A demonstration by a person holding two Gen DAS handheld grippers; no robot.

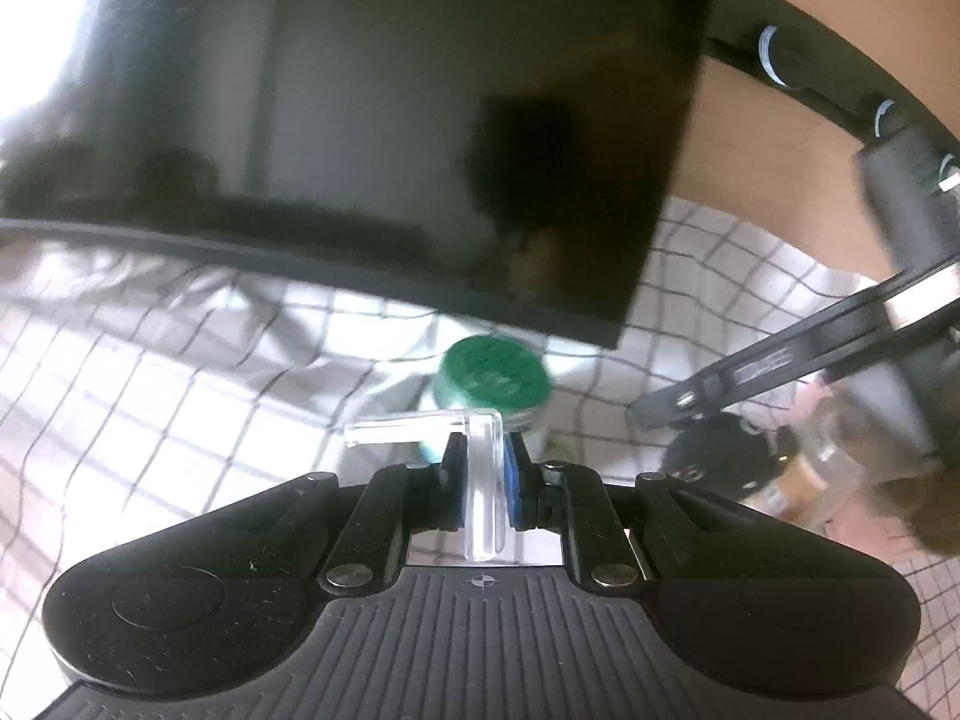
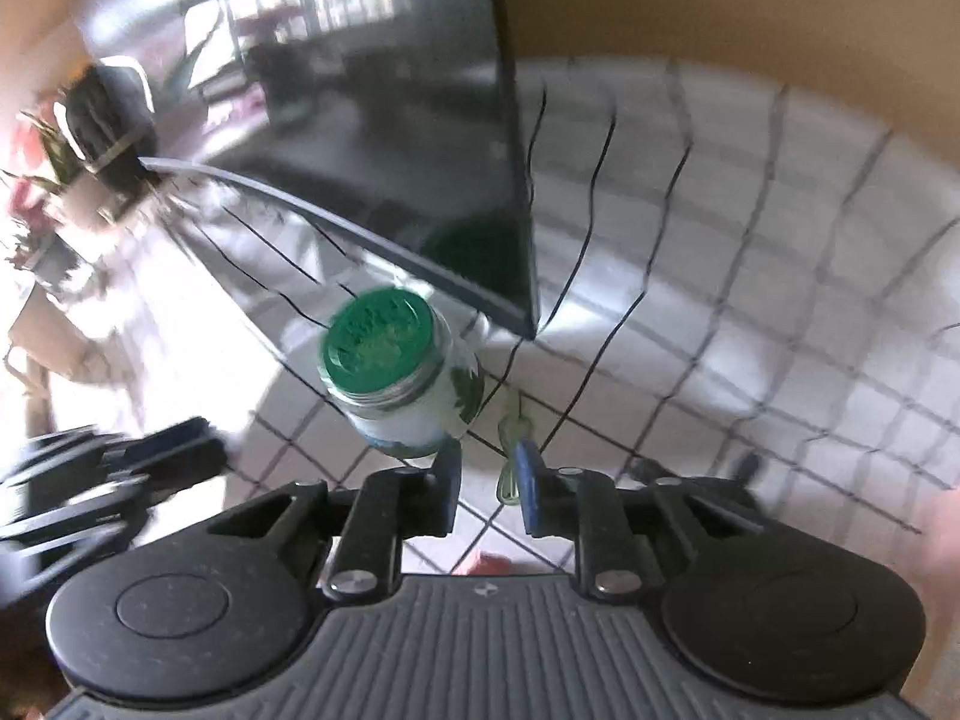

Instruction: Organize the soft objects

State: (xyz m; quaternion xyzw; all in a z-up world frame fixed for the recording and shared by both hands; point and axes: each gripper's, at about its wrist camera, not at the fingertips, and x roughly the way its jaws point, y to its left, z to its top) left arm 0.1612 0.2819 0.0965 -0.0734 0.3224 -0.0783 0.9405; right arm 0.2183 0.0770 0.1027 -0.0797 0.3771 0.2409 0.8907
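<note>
We count one jar with a green lid [image 2: 384,354], standing on a white cloth with dark grid lines [image 2: 750,276]; the cloth covers the whole bench as far as we can see. The jar's body looks clear with white contents, though motion blur smears the detail. One large black screen [image 1: 360,120] stands just behind the jar, its lower corner close above the lid.

Two claws in view. The left claw [image 1: 486,480] is clamped on one clear plastic L-shaped piece [image 1: 483,480], which stands upright between its blue pads, the short arm pointing left. The jar sits just beyond this claw's tips.

The right claw [image 2: 489,480] has its jaws parted with a narrow gap; nothing is pressed between the pads. One thin pale green looped thing [image 2: 510,450] lies on the cloth in that gap, too blurred for us to name. The jar is just ahead and left of this claw's left finger; contact we cannot tell.

One dark round object [image 1: 720,456] lies at the right edge in the left wrist view, unclear.
</note>
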